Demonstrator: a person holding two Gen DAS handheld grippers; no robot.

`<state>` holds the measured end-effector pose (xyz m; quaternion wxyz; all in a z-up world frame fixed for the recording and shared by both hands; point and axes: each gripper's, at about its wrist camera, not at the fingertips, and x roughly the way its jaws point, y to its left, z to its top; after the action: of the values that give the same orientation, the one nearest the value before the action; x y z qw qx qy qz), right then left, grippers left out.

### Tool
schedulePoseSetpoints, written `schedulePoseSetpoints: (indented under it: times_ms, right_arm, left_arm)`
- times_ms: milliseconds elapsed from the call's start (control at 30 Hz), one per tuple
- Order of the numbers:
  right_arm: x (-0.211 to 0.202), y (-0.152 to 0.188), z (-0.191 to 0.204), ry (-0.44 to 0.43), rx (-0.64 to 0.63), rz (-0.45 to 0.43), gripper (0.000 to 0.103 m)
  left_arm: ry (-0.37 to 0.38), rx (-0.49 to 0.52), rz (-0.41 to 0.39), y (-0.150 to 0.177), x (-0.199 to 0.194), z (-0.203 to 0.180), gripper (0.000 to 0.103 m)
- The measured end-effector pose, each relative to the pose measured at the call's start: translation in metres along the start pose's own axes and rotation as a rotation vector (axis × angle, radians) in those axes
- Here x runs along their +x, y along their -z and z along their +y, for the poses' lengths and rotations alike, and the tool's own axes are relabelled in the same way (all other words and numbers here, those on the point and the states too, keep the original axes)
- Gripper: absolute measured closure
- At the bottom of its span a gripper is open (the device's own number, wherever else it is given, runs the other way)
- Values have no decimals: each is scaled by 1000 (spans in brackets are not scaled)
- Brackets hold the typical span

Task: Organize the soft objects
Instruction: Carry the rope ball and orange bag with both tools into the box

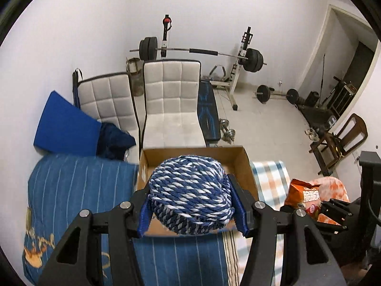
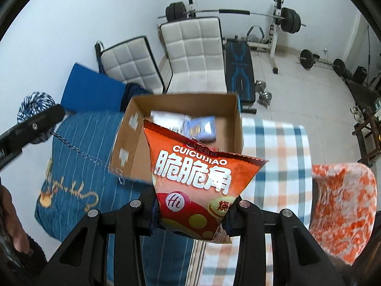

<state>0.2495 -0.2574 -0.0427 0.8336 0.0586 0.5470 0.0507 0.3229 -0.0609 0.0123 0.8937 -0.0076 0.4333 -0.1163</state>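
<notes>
My left gripper (image 1: 191, 211) is shut on a blue and white rope ball (image 1: 190, 193) and holds it above the near part of an open cardboard box (image 1: 245, 166). The ball also shows at the left of the right wrist view (image 2: 35, 104). My right gripper (image 2: 190, 217) is shut on an orange snack bag (image 2: 197, 178), held above the near edge of the same box (image 2: 133, 124). The bag also shows in the left wrist view (image 1: 303, 196). Inside the box lie a pale blue packet (image 2: 202, 126) and a whitish packet (image 2: 164, 119).
The box stands on a bed between a blue striped pillow (image 2: 78, 157) and a checked cloth (image 2: 276, 157). An orange and white cushion (image 2: 343, 209) lies at the right. Beyond are two white chairs (image 2: 197, 52), a blue mat (image 2: 90, 90) and a weight bench with barbell (image 2: 235, 66).
</notes>
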Motion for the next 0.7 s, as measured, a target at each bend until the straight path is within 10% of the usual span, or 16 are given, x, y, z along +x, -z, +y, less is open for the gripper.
schedulePoseSetpoints:
  times_ms: [333, 700]
  right_arm:
    - [65, -68, -26, 54, 69, 40, 61]
    - [256, -47, -39, 285, 5, 338, 61]
  left_arm:
    - [-45, -1, 141, -24, 91, 22, 50]
    - [-137, 5, 481, 58, 242, 39, 50]
